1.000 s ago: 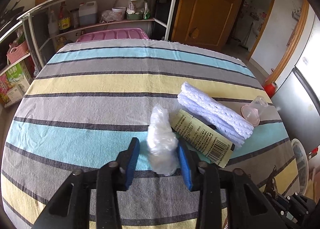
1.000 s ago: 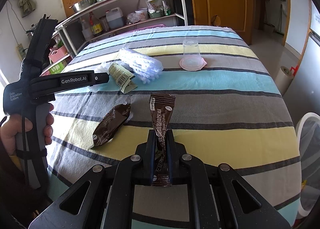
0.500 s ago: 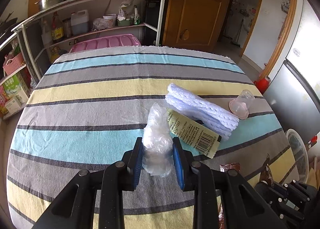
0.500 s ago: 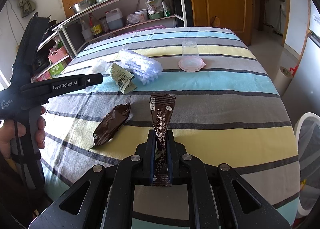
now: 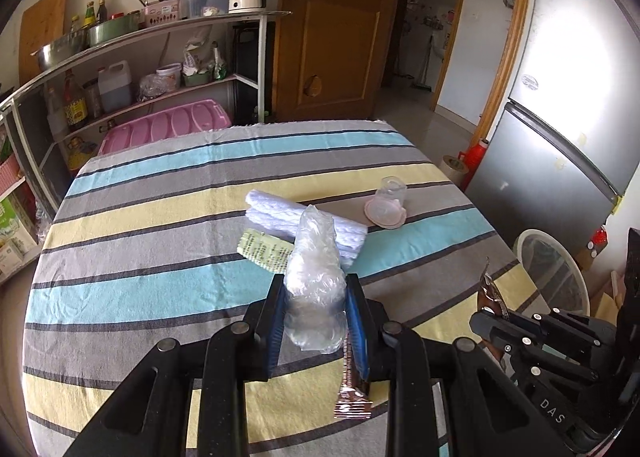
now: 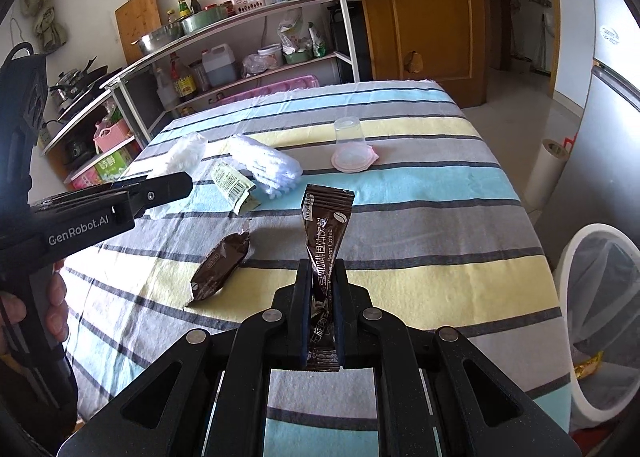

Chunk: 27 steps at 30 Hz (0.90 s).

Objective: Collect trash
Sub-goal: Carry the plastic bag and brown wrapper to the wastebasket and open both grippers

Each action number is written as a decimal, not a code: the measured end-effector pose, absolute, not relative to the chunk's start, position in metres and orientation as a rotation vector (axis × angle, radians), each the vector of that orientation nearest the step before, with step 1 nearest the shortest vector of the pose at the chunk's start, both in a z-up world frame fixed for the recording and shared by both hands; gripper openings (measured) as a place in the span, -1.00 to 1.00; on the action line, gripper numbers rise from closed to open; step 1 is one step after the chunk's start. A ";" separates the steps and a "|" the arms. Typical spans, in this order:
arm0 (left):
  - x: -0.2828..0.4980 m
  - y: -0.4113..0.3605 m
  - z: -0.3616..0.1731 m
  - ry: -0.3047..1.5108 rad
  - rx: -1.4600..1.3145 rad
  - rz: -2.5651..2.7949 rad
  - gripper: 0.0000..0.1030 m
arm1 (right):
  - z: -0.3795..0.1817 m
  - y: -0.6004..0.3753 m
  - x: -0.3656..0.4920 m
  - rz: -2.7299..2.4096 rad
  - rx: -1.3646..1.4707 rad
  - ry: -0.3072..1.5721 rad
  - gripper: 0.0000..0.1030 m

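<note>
- My left hand-held gripper [image 5: 316,321] has just been closing, and its blue pads now press both sides of a crumpled clear plastic bag [image 5: 314,281], which stands up between them, clear of the cloth.
- My right hand-held gripper [image 6: 323,309] is clamped tight on a dark brown coffee stick sachet [image 6: 325,241]; the sachet rises upright out of the narrow jaws, with its printed top leaning slightly to one side.
- My left hand [image 6: 52,305] wraps the black handle of the left tool at the left edge of the right wrist view.
- Below both tools lies the counter [image 6: 420,185], covered in a cloth striped blue, grey and yellow.
- A torn dark brown snack wrapper [image 6: 220,269] lies flat on a yellow stripe, near the counter's left edge in the right wrist view.
- A pale yellow-green printed wrapper with a barcode [image 6: 232,185] lies towards the middle of the counter, just beside a folded white knitted cloth [image 6: 266,165].
- An upturned clear plastic cup on a pink lid [image 6: 352,149] stands further towards the far edge, apart from the cloth.
- A white round bin with a mesh liner [image 6: 600,317] stands on the floor off the counter's right edge.
- A metal kitchen shelf [image 6: 248,41] with bottles, pots and a kettle runs beyond the far left corner.
</note>
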<state>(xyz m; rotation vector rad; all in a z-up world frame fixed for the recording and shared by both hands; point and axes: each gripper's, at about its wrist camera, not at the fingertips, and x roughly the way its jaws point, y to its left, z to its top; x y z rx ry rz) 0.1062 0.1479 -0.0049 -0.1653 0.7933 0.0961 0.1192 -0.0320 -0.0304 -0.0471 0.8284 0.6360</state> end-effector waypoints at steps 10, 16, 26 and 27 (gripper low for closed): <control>0.121 0.075 0.012 0.765 -0.068 -0.071 -0.44 | -0.013 -0.094 0.122 0.511 0.010 0.786 -0.82; 0.135 0.026 0.016 0.758 -0.022 -0.178 -0.44 | -0.005 -0.144 0.125 0.413 0.048 0.768 -0.82; 0.158 -0.058 0.009 0.784 0.053 -0.343 -0.44 | -0.001 -0.222 0.127 0.256 0.097 0.764 -0.82; 0.162 -0.067 0.007 0.793 0.059 -0.356 -0.44 | -0.002 -0.229 0.128 0.240 0.100 0.767 -0.82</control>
